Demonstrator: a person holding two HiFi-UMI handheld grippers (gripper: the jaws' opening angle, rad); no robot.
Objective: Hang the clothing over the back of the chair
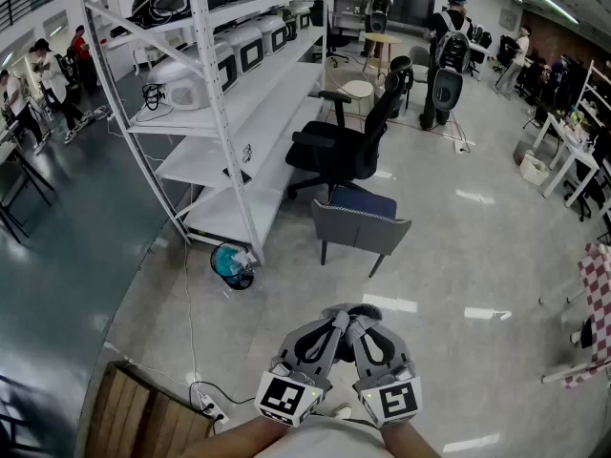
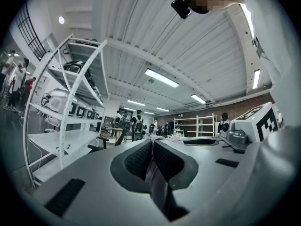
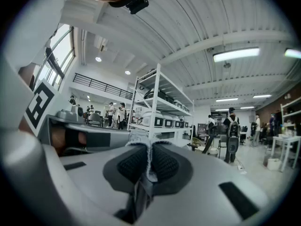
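Low in the head view I hold both grippers close together, side by side. A grey piece of clothing (image 1: 351,314) is bunched between their tips. My left gripper (image 1: 331,323) is shut on a thin fold of the clothing (image 2: 153,172), as the left gripper view shows. My right gripper (image 1: 366,324) is shut on a white-stitched edge of the clothing (image 3: 149,160). A grey chair with a dark blue seat (image 1: 359,224) stands on the floor ahead, its back turned toward me, well apart from the grippers.
A black office chair (image 1: 346,147) stands just behind the grey one. White shelving (image 1: 232,103) with appliances runs along the left. A teal round object (image 1: 232,263) lies by its foot. A wooden panel (image 1: 141,416) and a power strip (image 1: 209,407) sit lower left. People stand far back.
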